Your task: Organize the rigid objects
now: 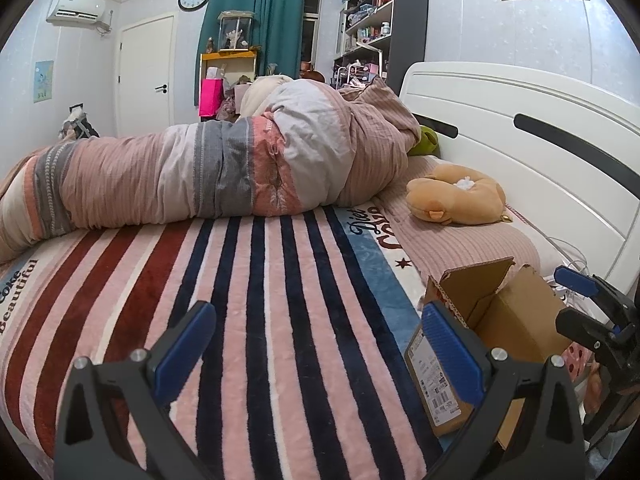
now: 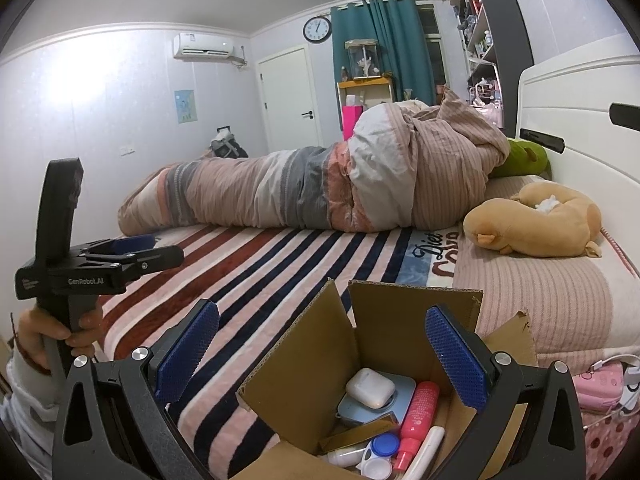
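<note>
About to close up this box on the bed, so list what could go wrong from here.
1. The cardboard box sits on a soft striped blanket; pressing a flap may tip it.
2. The white earbud case rests loosely atop a blue item, and the pink bottle leans; a jolt could shift them.
3. The open right gripper hangs over the box with the open left gripper beside it; the fingers could catch a raised flap.

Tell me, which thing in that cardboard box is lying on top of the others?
The white earbud case. It rests on the light blue flat case, while the pink bottle and other small containers lie lower in the cardboard box.
</note>
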A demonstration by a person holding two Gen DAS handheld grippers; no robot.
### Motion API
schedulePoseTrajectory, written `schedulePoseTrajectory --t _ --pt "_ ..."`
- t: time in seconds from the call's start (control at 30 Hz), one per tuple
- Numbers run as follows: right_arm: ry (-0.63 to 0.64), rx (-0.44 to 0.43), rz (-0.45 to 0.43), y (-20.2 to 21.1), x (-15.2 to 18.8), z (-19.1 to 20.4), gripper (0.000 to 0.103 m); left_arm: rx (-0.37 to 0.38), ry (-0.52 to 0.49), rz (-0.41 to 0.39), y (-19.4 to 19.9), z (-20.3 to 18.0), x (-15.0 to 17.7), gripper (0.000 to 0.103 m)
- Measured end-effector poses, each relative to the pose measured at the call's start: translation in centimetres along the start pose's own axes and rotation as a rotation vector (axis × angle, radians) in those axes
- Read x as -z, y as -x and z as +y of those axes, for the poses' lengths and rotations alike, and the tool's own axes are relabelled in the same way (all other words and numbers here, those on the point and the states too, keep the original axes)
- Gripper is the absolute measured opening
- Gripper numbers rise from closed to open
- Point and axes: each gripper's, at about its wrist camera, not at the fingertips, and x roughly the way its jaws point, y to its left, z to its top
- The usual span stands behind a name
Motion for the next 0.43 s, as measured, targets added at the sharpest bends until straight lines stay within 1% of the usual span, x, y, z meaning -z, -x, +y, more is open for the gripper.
schedulePoseTrajectory --t 0.43 --pt "-0.003 0.001 0.005 -0.26 0.24 0.05 0.103 -0.016 -0.006 0.000 0.08 0.14 -0.04 0.102"
